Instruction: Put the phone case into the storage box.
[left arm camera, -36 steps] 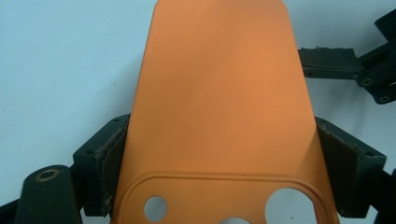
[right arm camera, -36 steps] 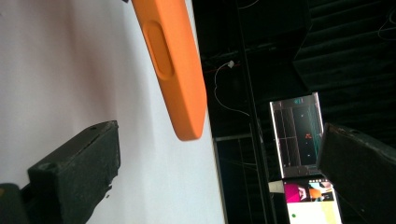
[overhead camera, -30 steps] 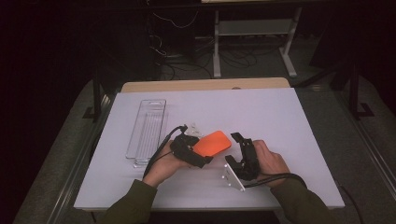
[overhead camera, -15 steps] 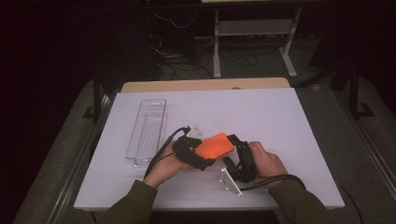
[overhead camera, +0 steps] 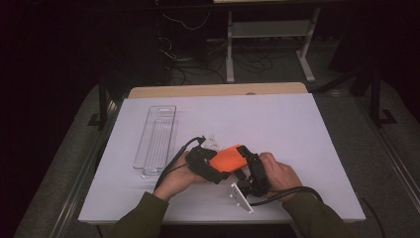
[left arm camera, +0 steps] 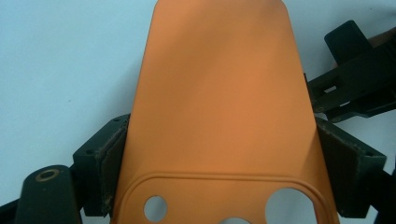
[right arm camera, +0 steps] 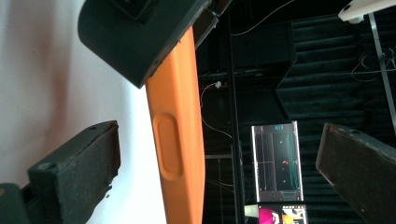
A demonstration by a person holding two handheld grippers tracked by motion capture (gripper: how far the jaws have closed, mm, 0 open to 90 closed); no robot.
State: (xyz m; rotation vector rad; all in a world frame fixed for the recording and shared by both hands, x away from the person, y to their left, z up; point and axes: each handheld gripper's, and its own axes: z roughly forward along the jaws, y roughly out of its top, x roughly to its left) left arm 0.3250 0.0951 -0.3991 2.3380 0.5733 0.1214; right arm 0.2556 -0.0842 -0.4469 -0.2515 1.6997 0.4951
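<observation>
R gripper moved onto orange case.

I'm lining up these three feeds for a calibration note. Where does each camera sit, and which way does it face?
High view: above the person's side of the white table, looking forward and down; both forearms, left gripper, right gripper.
Left gripper view: rides on the left gripper, looking along its jaws, shut on the orange phone case.
Right gripper view: rides on the right gripper, turned sideways; its open jaws flank the case's edge.
Shared: all three show the case; the gripper views each show the other gripper.
</observation>
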